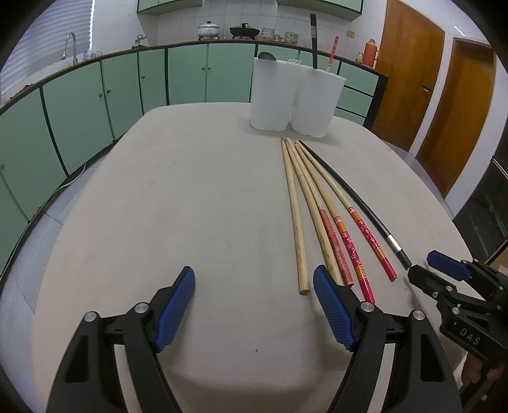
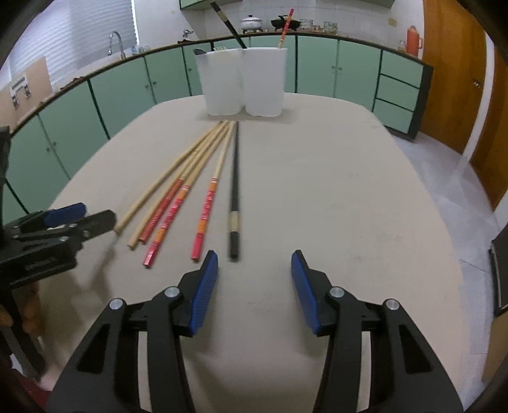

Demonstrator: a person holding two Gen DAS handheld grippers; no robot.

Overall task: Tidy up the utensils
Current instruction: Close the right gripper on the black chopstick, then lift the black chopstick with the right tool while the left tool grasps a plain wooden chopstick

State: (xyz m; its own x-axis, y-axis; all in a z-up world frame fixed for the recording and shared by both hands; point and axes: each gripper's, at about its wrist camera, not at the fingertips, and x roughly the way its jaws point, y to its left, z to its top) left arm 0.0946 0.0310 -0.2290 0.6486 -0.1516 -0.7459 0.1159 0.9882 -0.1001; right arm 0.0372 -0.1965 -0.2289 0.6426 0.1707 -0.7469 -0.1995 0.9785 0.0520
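Observation:
Several chopsticks lie fanned on the beige table (image 1: pixel 190 206): plain wooden ones (image 1: pixel 293 206), red-handled ones (image 1: pixel 365 230) and a black one (image 1: pixel 349 190). Behind them stand two white tubs (image 1: pixel 273 95) (image 2: pixel 265 79); the right tub holds an upright black chopstick (image 2: pixel 227 22) and a red one (image 2: pixel 285 27). My left gripper (image 1: pixel 254 273) is open over bare table, left of the wooden sticks. My right gripper (image 2: pixel 254 254) is open, and the black chopstick (image 2: pixel 234 203) ends just ahead of its left fingertip (image 2: pixel 211 257), untouched. Each gripper shows at the edge of the other's view.
Green cabinets (image 1: pixel 127 82) run under a counter behind the table, with a sink tap (image 1: pixel 71 41), pots (image 1: pixel 208 30) and an orange flask (image 1: pixel 370 52). Wooden doors (image 1: pixel 412 63) stand at the right. The table edge curves close on both sides.

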